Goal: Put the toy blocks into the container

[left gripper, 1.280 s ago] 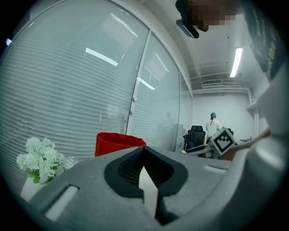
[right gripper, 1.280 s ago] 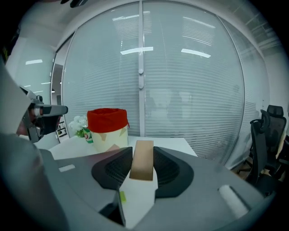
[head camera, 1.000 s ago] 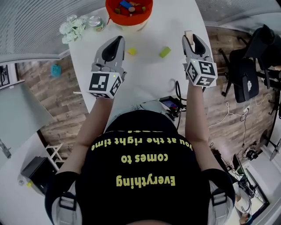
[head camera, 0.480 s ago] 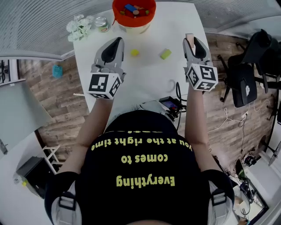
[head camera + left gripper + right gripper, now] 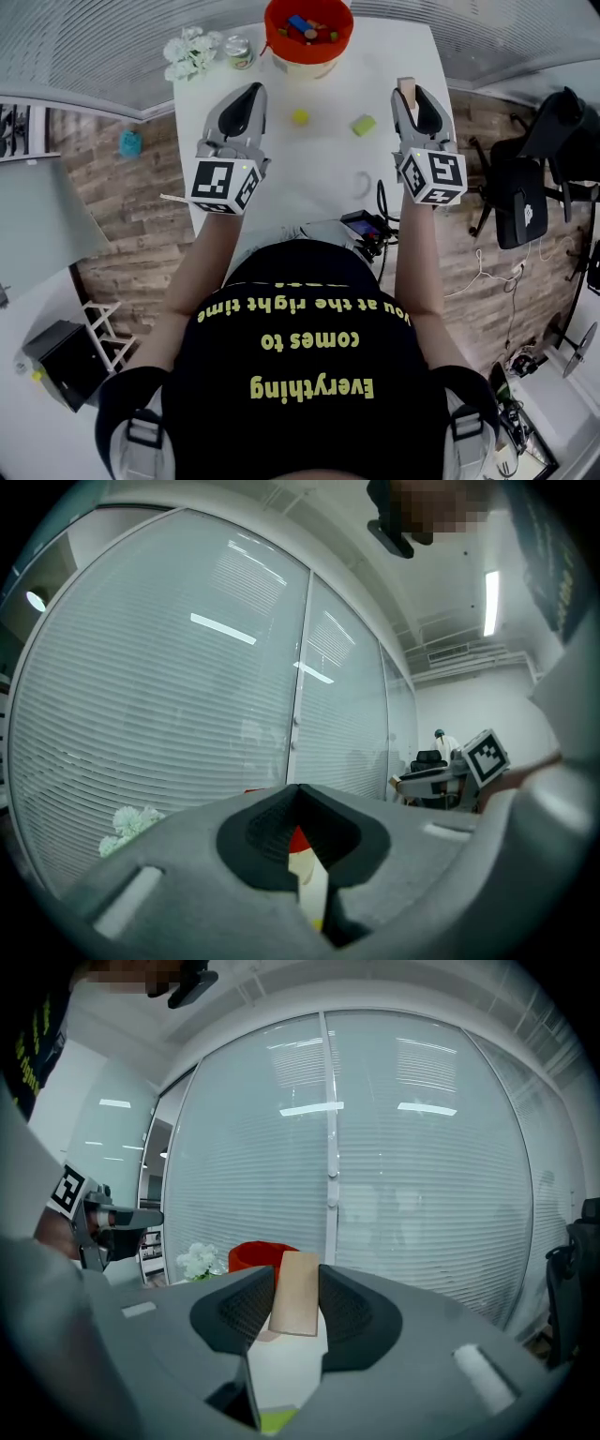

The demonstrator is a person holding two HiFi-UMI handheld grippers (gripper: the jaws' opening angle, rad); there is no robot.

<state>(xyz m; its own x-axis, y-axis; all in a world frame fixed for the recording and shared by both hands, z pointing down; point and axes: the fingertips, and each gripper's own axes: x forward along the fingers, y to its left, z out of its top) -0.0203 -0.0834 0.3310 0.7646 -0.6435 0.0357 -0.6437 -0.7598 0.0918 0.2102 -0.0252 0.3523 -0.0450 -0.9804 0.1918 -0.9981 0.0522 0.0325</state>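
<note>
container [image 5: 309,56]: table [image 5: 309,178] far edge | left block [image 5: 299,117], right block [image 5: 364,125]: before it | flowers [image 5: 187,52]: left

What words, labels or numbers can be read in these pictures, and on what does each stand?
"Everything comes to you at the right time": yellow print on the person's black shirt, upside down in the head view.
Marker cubes: black-and-white square patterns only, no letters.
Can: label too small to read.

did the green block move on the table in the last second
No. The green block lies right of the yellow block on the white table, with the same gap between them as before. Only the camera view shifted.
</note>
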